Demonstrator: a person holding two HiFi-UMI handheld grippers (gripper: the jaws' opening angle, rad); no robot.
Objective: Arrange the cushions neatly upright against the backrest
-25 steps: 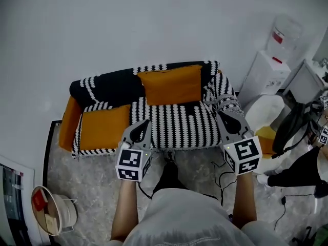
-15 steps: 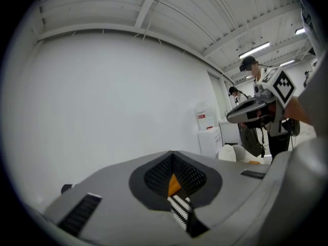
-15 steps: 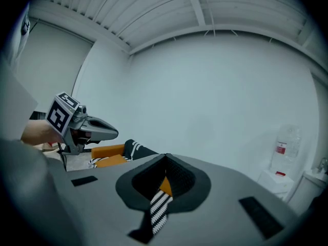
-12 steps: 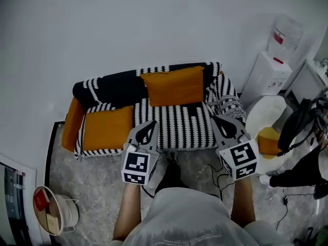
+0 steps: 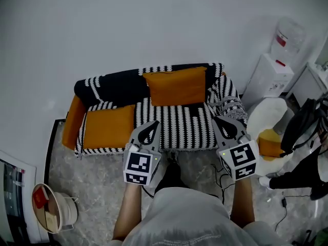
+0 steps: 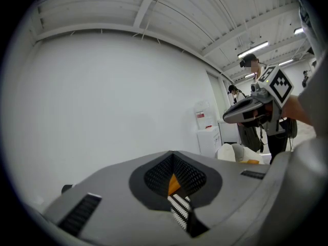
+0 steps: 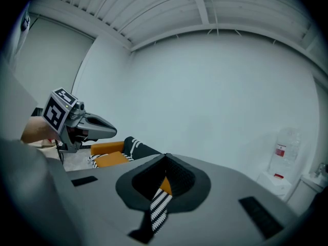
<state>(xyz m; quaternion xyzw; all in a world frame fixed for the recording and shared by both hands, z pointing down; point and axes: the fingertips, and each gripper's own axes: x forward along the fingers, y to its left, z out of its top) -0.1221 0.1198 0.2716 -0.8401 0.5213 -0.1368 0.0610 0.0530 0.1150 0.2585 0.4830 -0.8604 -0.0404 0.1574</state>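
Note:
A sofa under a black-and-white striped cover (image 5: 179, 124) stands before me. One orange cushion (image 5: 175, 86) leans upright against the backrest at the middle. A second orange cushion (image 5: 108, 126) lies flat on the left seat. A black cushion with white stripes (image 5: 110, 86) rests against the back on the left. My left gripper (image 5: 152, 125) hovers over the seat's front edge, shut and holding nothing. My right gripper (image 5: 221, 121) hovers near the right armrest, also shut and holding nothing. Each gripper view shows only shut jaws, the left gripper (image 6: 172, 155) and the right gripper (image 7: 164, 158).
A water dispenser (image 5: 269, 73) and a white round seat (image 5: 266, 113) stand right of the sofa. A person (image 5: 307, 163) sits at the far right. Cables (image 5: 220, 176) trail on the floor. A bin (image 5: 51, 211) stands at the lower left.
Both grippers have drifted slightly toward the sofa's front edge, the left one a little rightward. The cushions have not moved.

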